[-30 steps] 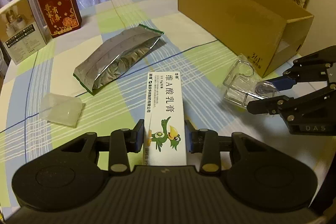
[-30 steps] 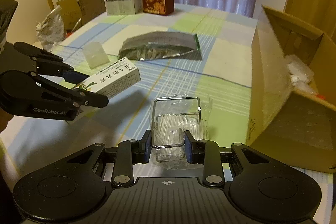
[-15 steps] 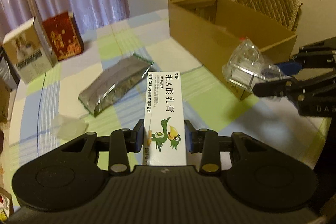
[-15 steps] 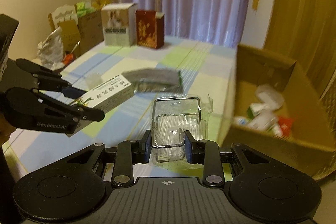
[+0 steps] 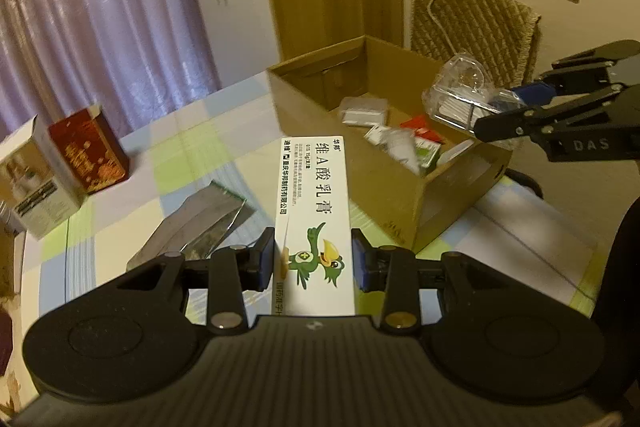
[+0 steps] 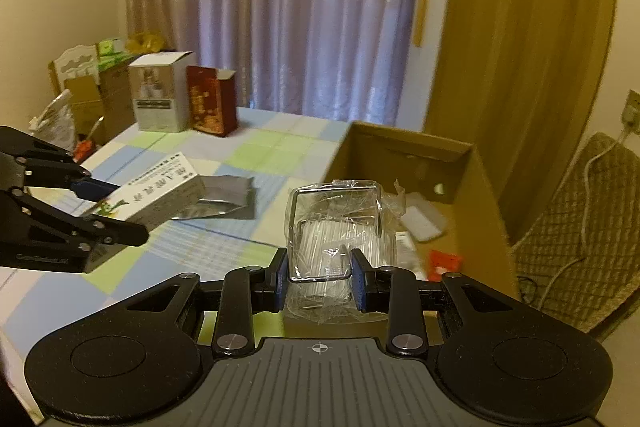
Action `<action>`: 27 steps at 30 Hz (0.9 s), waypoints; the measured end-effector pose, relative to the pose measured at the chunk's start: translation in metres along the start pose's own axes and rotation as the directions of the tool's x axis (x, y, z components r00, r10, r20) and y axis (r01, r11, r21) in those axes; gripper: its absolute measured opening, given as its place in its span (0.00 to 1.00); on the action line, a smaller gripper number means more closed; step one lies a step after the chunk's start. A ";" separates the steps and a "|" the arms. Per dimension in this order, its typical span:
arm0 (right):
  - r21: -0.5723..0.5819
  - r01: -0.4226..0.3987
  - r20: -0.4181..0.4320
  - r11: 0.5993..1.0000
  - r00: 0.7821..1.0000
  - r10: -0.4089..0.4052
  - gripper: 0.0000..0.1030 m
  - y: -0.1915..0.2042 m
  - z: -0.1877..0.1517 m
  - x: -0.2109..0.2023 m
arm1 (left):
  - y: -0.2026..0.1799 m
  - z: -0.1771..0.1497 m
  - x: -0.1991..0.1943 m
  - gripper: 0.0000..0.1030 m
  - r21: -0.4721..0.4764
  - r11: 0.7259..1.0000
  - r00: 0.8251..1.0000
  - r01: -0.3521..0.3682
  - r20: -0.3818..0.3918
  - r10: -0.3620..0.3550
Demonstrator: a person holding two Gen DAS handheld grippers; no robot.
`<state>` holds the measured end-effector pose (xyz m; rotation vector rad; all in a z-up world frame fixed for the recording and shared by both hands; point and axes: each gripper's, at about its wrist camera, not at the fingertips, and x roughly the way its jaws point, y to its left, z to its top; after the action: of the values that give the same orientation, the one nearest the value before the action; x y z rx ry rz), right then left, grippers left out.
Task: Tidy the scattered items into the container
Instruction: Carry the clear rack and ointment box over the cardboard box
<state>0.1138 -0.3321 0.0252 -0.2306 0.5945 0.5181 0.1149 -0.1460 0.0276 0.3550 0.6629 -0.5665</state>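
A long white ointment carton with a green bird (image 5: 314, 211) is clamped in the left gripper (image 5: 313, 263) above the checked tablecloth (image 5: 192, 163), while a clear plastic-wrapped wire-framed pack (image 6: 334, 227) is pinched by the right gripper (image 6: 320, 277) over the open brown cardboard box (image 6: 476, 195).

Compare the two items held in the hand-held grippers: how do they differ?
The ointment box is opaque white card with print and a cartoon bird; the clear plastic packet is see-through and crinkled, with a wire frame. The box hangs short of the cardboard box; the packet hangs over it. Both are gripped and airborne.
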 end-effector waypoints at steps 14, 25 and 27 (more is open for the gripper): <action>0.059 0.080 -0.002 0.995 0.997 -0.080 0.33 -0.072 0.006 0.008 | -0.039 0.077 0.033 0.32 0.039 0.995 0.993 0.092 0.075 -0.095; 0.112 0.086 -0.019 0.990 0.996 -0.084 0.33 -0.094 -0.002 0.022 | -0.059 0.099 0.075 0.32 0.016 0.990 0.989 0.141 0.052 -0.142; 0.119 0.085 -0.023 0.989 0.996 -0.083 0.33 -0.098 -0.003 0.027 | -0.061 0.100 0.085 0.32 0.006 0.989 0.988 0.148 0.038 -0.148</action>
<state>0.1830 -0.4057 0.0132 -0.1458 0.6289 0.3979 0.1811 -0.2744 0.0370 0.2988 0.6553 -0.7139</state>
